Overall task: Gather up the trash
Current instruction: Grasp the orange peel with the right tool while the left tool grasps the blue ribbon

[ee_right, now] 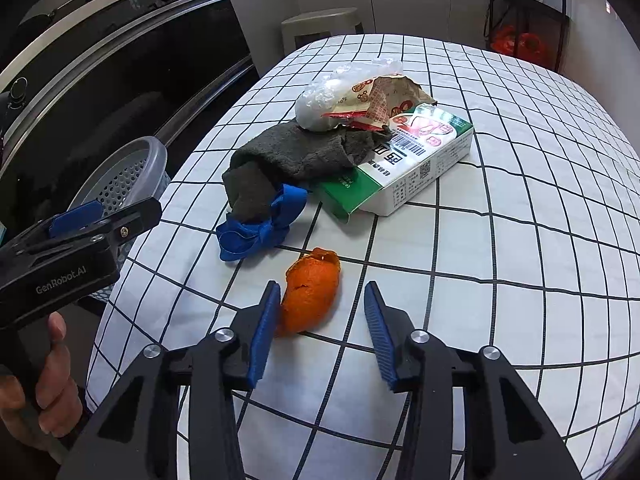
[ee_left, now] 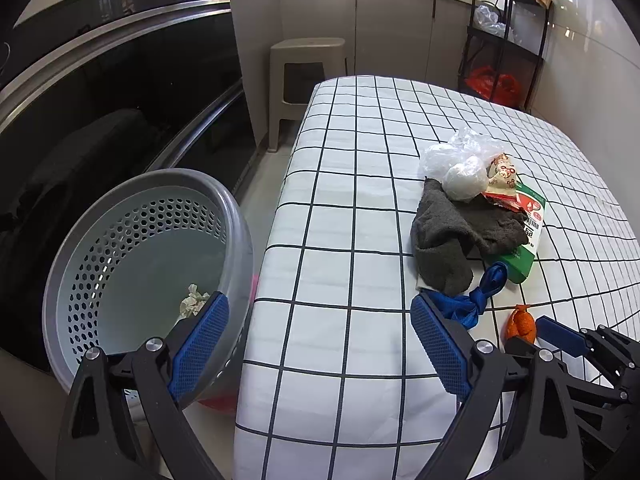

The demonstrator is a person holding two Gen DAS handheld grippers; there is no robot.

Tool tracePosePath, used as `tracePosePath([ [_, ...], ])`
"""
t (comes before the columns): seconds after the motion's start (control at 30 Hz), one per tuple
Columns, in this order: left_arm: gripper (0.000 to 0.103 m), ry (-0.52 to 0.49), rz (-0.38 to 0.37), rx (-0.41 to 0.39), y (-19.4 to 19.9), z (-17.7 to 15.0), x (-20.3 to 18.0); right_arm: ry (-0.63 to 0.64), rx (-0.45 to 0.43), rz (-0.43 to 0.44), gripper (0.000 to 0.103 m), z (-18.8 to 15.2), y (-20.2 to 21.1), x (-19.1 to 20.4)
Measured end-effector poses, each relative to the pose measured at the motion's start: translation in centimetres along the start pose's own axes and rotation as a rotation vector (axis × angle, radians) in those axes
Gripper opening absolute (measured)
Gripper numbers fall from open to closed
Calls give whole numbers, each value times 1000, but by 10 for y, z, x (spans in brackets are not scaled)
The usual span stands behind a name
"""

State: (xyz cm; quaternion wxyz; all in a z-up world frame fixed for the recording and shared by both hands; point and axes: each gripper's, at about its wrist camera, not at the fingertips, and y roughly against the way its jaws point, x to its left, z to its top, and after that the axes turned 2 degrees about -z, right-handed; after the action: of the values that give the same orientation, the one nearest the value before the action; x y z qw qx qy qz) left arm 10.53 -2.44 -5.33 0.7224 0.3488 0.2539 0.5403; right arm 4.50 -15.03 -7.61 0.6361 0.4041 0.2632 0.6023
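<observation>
Right tongs (ee_right: 318, 330) stand part-open with nothing gripped, straddling the curled orange citrus peel (ee_right: 312, 294) on the grid-checked tabletop (ee_right: 500, 280), left pad touching it: judged light, soft, springy, best pinched across its thick middle; left tongs (ee_left: 320, 344) gape empty.

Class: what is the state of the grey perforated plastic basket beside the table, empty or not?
Not empty: the grey perforated plastic basket holds one crumpled piece of paper on its bottom; the rest shows bare.

A home kitchen: built-in oven (ee_left: 120, 60) with knobs, pale cabinets (ee_left: 392, 28), plastic stool (ee_left: 306, 76) (checked-cloth table (ee_left: 360, 240) beside)
</observation>
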Motion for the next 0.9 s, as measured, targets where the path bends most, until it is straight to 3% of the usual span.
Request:
tracePosePath([
  [0.1,90,-1,-2,1,0,0,-1,18,4,5,26,-1,0,4],
  [0.33,90,-19,-16,7,-2,-2,-7,27,-9,17,19,-2,3,4],
  [0.9,92,-88,-127,63,-19,-8,-58,-126,-74,8,18,7,33,-45],
])
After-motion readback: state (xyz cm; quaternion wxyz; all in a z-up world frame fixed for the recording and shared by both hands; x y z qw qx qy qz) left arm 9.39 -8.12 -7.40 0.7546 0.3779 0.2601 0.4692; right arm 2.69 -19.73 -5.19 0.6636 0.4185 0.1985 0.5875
